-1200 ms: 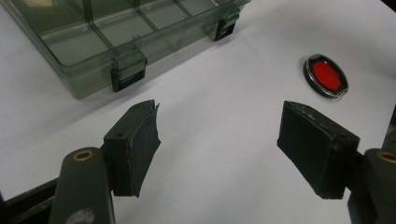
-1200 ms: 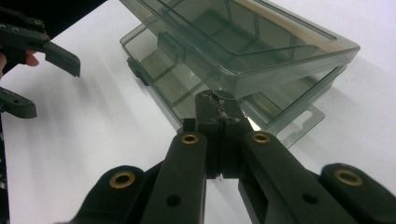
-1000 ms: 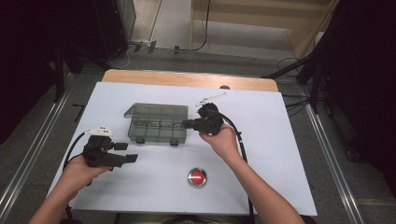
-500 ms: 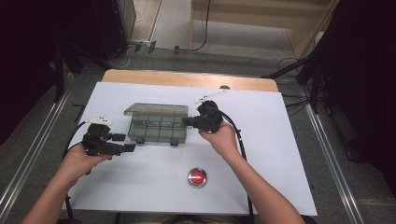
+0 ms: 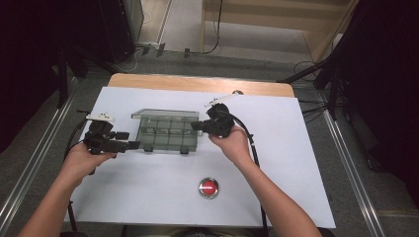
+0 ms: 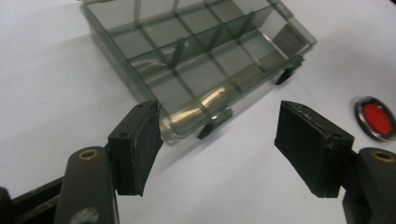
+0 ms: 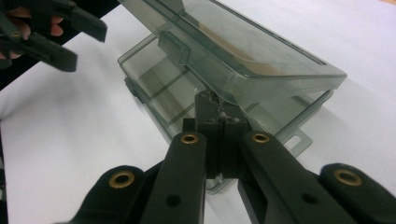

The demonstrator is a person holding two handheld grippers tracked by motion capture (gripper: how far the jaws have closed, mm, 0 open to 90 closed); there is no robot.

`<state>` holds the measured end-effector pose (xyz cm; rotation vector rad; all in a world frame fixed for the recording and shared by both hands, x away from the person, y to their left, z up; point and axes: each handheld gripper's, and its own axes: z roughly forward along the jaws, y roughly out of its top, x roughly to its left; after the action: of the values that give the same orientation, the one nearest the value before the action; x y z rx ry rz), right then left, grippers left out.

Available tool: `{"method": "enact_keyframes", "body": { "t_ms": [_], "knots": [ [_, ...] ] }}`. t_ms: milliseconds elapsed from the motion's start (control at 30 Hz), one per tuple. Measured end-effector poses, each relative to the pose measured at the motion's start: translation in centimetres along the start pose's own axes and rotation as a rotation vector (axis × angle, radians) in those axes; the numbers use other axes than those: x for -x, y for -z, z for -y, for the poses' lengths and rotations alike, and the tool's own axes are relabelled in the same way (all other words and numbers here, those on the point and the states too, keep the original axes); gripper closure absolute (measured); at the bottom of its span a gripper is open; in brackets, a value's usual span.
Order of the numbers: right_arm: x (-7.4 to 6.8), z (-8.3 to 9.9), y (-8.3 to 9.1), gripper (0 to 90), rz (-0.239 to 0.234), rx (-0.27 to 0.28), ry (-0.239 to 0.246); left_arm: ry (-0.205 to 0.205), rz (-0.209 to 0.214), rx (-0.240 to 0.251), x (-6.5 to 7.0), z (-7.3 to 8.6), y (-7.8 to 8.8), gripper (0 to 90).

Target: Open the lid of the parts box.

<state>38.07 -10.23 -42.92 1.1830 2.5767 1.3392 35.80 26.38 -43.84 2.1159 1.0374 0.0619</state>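
- While the right gripper (image 7: 219,116) stays out of motion, jaws together against the right end of the smoky clear compartment box (image 5: 168,131), steadying looks like the step in hand.
- Left gripper (image 6: 219,140), jaws apart and empty, sits just beside the box's front left corner; next it likely needs to close on that corner or a latch (image 6: 214,127).
- Box lies mid-bench, lid (image 7: 243,42) raised ajar, compartments seemingly empty.
- Red button (image 5: 208,187) sits near the bench's front edge.

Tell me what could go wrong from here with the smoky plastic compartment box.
1. The right tool, jaws shut, sits under the half-raised lid of the smoky transparent plastic compartment box; the lid might slip off and drop.
2. The open left tool is near the box's corner and may nudge the light box sideways.
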Motion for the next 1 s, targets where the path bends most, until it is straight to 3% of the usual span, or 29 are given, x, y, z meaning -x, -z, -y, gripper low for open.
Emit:
{"method": "enact_keyframes", "body": {
  "t_ms": [300,700,833,1000],
  "knots": [
    [0.0,-0.5,0.2,90.0,0.000,-0.002,-0.007,0.033,-0.020,0.017,-1.4,-0.8,-0.2,30.7],
    [0.0,-0.7,0.2,90.0,-0.003,-0.005,-0.002,0.008,-0.073,0.027,-2.7,-2.4,-1.1,30.8],
    [0.1,-0.8,0.2,90.0,-0.003,-0.004,-0.004,0.014,-0.057,0.059,-3.1,-2.9,-1.3,30.9],
    [0.2,-1.0,0.4,90.0,-0.005,-0.003,-0.006,0.016,-0.077,0.049,-3.6,-3.3,-1.6,35.3]
  ]
}}
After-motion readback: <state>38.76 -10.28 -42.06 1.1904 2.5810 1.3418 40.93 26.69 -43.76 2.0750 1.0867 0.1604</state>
